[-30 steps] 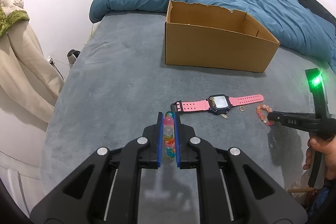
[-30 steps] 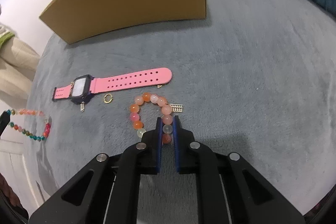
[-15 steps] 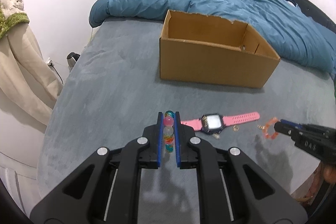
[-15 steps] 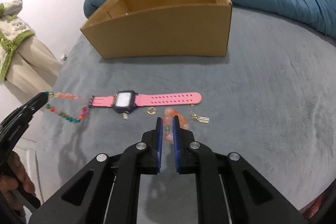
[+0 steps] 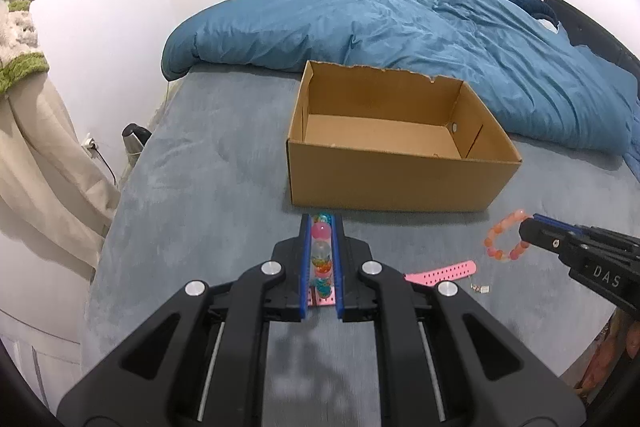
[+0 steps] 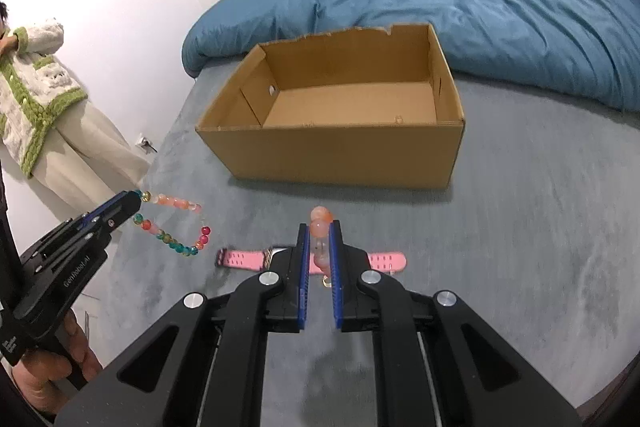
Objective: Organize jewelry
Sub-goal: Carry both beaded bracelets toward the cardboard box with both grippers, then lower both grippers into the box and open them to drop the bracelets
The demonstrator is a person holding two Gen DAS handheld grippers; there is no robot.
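Hanging in the air over the grey bed (image 5: pixel 224 163), both bracelets are up off the cover. The left tongs (image 5: pixel 320 227) are clamped on a multicoloured bead bracelet (image 6: pixel 176 223), which dangles in a loop from their tips in the right wrist view. The right tongs (image 6: pixel 320 231) are pinched shut on an orange bead bracelet (image 5: pixel 502 241), its ring drooping from the tips in the left wrist view. Just ahead of both sits the open cardboard box (image 5: pixel 392 179), with a blue duvet (image 5: pixel 400 31) bunched up behind it. Down on the bed below the tongs lies a pink watch (image 6: pixel 248 259), strap stretched flat, with a small gold clip (image 5: pixel 480 289) just beside its strap end.
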